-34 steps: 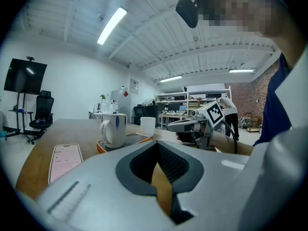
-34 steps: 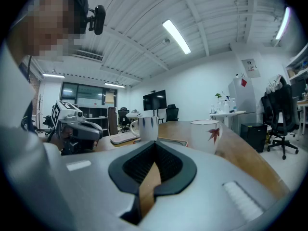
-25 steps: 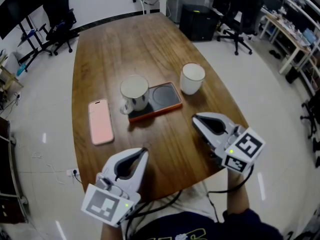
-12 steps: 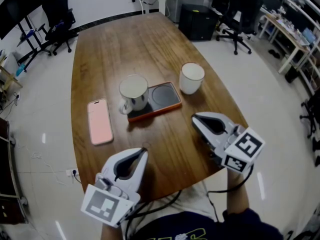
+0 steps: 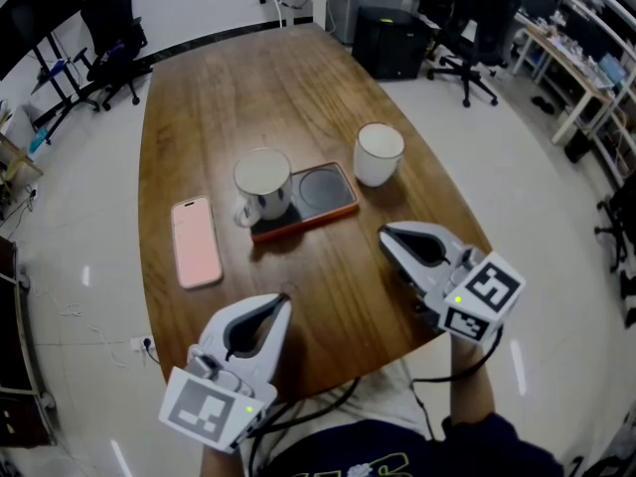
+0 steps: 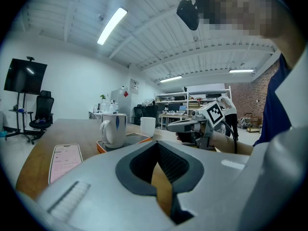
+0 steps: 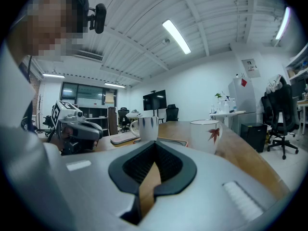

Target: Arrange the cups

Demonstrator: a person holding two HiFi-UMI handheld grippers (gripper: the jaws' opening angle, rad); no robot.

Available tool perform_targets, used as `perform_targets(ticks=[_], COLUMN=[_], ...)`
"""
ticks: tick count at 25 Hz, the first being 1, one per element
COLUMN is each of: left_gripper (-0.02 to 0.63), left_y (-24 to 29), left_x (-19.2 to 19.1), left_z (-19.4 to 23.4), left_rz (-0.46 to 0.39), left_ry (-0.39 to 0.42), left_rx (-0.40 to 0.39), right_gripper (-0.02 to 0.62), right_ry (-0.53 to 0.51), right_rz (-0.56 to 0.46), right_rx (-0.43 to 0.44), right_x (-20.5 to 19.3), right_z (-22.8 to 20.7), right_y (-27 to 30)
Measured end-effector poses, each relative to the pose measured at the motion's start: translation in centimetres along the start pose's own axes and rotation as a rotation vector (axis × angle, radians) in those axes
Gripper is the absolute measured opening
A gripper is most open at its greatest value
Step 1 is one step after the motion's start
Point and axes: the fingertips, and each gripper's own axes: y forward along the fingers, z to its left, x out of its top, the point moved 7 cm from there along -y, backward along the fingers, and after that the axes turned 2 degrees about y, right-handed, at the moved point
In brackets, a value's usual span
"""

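Wooden table (image 5: 229,97): oval top, carrying all task items near its middle.

Left gripper (image 5: 286,298): held over the near table edge. Jaws closed tip to tip, nothing between them. Its marker cube (image 5: 209,408) bears a black-and-white square pattern with no readable text.

Right gripper (image 5: 383,232): over the near right edge, well apart from both cups. Jaws fully closed and empty. Its marker cube (image 5: 482,296) bears the same kind of pattern.

Dark pad with orange rim (image 5: 323,192): flat on the table, right half bare.

Pink phone (image 5: 196,241): flat, left of the pad and apart from it. Screen print too small to read.

White mug (image 5: 263,182): upright on the pad's left half, handle toward the phone. A blue mark (image 6: 117,121) on its side; no lettering legible.

White cup (image 5: 379,153): upright on bare wood, just right of the pad, not touching. Red leaf motif (image 7: 212,134) on its wall; no brand visible.
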Motion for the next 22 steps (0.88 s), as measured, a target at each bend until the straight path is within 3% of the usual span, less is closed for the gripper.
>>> perform_targets(ticks=[22], left_gripper=[0.003], left_y=[0.00], left_x=[-0.10], left_z=[0.01], left_rz=[0.003], left_ry=[-0.002], left_rx=[0.000], right_gripper=[0.005], right_ry=[0.001], right_rz=[0.000], right_rx=[-0.033], right_x=[-0.06], right_z=[-0.23], right_y=[0.05])
